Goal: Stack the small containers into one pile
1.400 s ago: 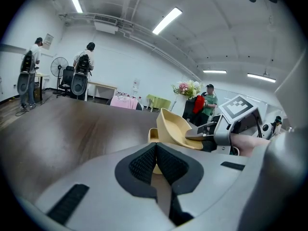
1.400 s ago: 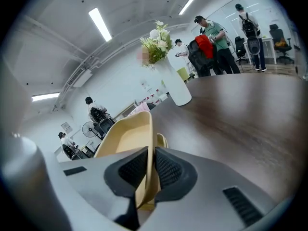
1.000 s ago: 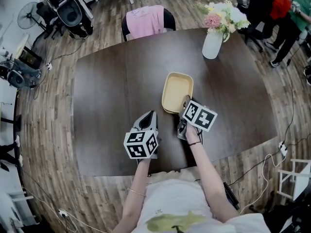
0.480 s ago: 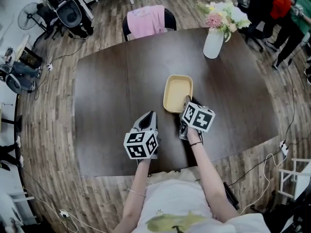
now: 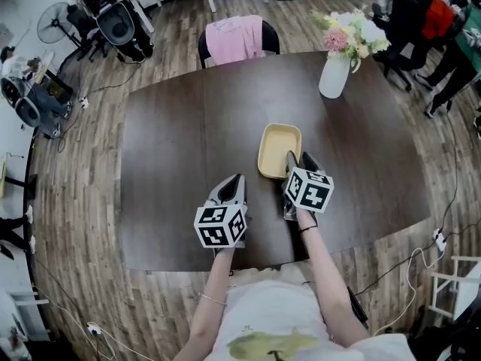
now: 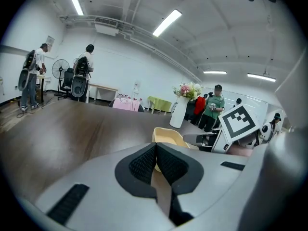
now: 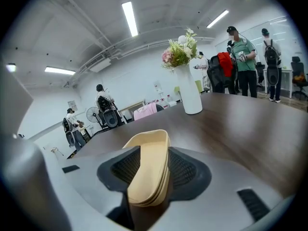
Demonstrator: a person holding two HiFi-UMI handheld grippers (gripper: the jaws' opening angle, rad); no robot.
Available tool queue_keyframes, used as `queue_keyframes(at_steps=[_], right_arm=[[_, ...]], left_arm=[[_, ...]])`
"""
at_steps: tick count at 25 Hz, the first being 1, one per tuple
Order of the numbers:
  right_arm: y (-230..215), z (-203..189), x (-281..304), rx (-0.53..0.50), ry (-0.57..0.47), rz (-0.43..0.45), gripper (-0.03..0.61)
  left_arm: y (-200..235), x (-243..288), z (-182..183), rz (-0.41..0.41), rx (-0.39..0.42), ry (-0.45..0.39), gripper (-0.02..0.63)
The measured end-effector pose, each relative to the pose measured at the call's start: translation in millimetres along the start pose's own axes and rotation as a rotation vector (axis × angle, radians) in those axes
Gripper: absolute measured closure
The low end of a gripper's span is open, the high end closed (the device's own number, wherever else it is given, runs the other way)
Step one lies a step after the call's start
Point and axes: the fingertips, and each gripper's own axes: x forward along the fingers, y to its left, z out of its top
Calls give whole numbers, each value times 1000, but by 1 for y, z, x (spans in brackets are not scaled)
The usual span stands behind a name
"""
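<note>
**First:** Near the middle of the dark brown wooden tabletop (image 5: 188, 141), just ahead of both grippers: pale yellow shallow plastic containers (image 5: 279, 147), already nested into one low pile. Anything left to gather?

**Second:** Nothing else of the kind in sight. Only a white vase of flowers (image 5: 335, 74), well apart at the far edge.

**First:** State of the right gripper (image 5: 299, 159)?

**Second:** Released. Jaws just now opening wide, near rim of the pile between them, pads off it.

**First:** And the left gripper (image 5: 236, 180)?

**Second:** Clenched on nothing, jaws tip to tip, parked to the left of the pile and short of it.

**First:** Handling, as a guess?

**Second:** Probably light, thin-walled and a little springy. Smooth too, so likely slippery under the pads. Best taken at a short rim, with all the nested lips pinched together, gently enough not to buckle them. Lifted by the top lip alone, likely to come apart.
</note>
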Motion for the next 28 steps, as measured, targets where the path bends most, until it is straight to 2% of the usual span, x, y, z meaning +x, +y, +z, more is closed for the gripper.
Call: queue_keyframes(at_steps=[5, 12, 20, 23, 28], right_arm=[[6, 13, -11, -22, -33, 108, 418], [18, 38, -36, -113, -70, 282, 535], [41, 75, -83, -187, -134, 538, 543], [47, 89, -104, -206, -174, 587, 543], [43, 113, -135, -247, -240, 616, 551]], left_arm=[[-7, -10, 14, 17, 24, -56, 589], [-16, -30, 36, 63, 51, -147, 589], [-30, -62, 64, 117, 104, -250, 589], [-32, -77, 73, 135, 114, -290, 589], [-37, -98, 91, 176, 120, -353, 589]])
